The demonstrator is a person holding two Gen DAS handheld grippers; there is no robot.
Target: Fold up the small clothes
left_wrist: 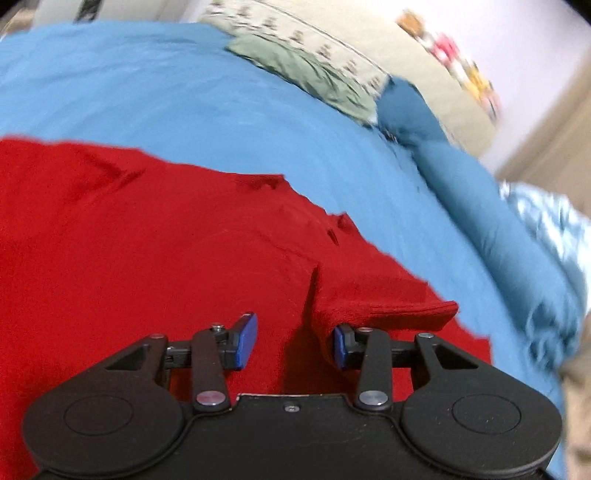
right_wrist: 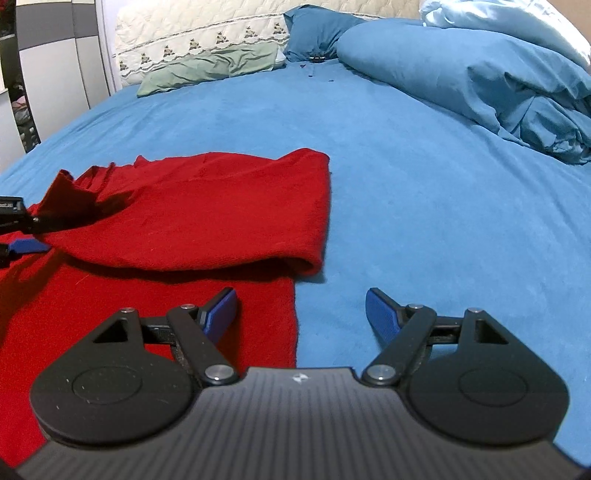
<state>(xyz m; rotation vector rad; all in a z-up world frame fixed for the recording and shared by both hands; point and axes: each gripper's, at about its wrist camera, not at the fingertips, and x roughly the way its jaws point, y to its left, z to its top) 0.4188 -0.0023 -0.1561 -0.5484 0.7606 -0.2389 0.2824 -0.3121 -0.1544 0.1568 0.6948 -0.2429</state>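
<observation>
A red knit garment (right_wrist: 192, 218) lies on the blue bed sheet (right_wrist: 406, 184), its far part folded back over the near part. In the left wrist view the garment (left_wrist: 129, 240) fills the left and middle, and a folded cuff end (left_wrist: 388, 314) rests against the right fingertip. My left gripper (left_wrist: 295, 345) is open just above the red cloth, holding nothing. My right gripper (right_wrist: 301, 315) is open and empty over the garment's right edge. The left gripper's blue fingertip (right_wrist: 26, 245) shows at the left edge of the right wrist view, next to a raised flap of red cloth (right_wrist: 70, 199).
A bunched blue duvet (right_wrist: 498, 85) lies at the far right, with a dark blue pillow (right_wrist: 317, 33), a green cloth (right_wrist: 210, 68) and a cream quilted headboard (right_wrist: 192, 33) at the far end. A wardrobe (right_wrist: 48, 74) stands to the left.
</observation>
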